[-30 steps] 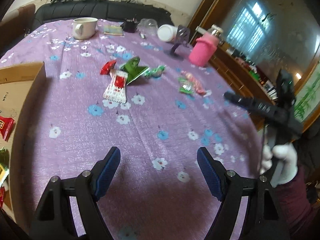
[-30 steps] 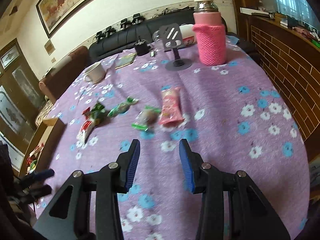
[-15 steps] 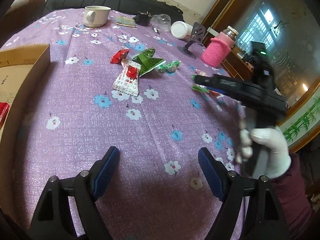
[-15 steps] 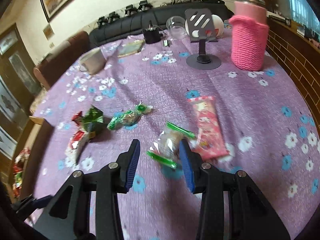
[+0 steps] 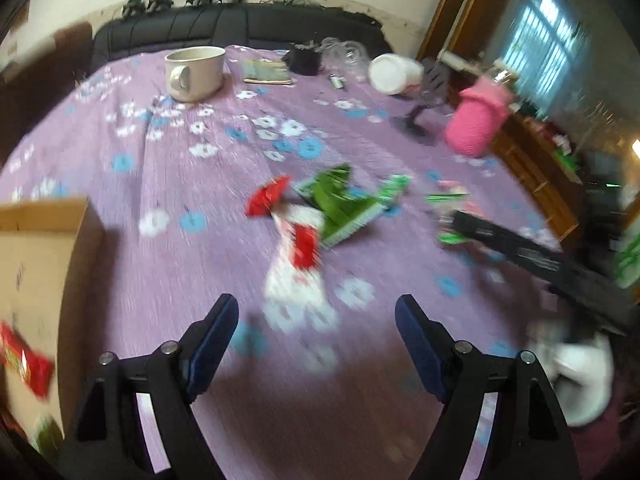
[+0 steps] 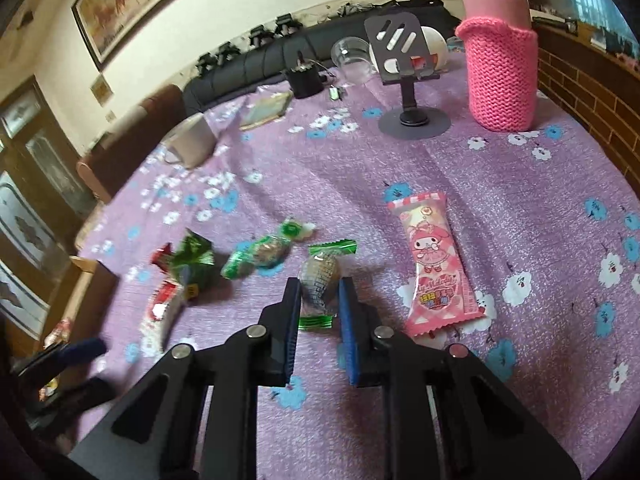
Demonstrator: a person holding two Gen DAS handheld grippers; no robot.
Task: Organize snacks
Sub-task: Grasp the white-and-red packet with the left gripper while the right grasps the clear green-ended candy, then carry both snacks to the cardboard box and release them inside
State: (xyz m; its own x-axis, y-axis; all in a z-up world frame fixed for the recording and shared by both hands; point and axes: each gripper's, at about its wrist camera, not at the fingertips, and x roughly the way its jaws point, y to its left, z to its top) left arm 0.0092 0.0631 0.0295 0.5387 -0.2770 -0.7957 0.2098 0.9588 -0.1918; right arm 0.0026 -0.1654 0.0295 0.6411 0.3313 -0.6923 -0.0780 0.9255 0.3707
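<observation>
Step in hand: picking snacks off bench (image 6: 520, 208) for cardboard box (image 5: 44, 248) at left edge. Right gripper (image 6: 320, 300) clamped narrow on green-ended candy (image 6: 320, 276), pads pressing both sides, candy apparently still on cloth. Next move, likely: lift clear, carry left to box, release. Left gripper (image 5: 316, 320) wide, holding nothing, hovering near red-and-white packet (image 5: 298, 268). Pink wafer pack (image 6: 434, 264) lies just right of held candy, untouched.

The right claw (image 6: 319, 295) has closed on the clear candy (image 6: 319, 280); the left claw (image 5: 316, 326) has advanced toward the white packet (image 5: 298, 276) at 12 o'clock.
</observation>
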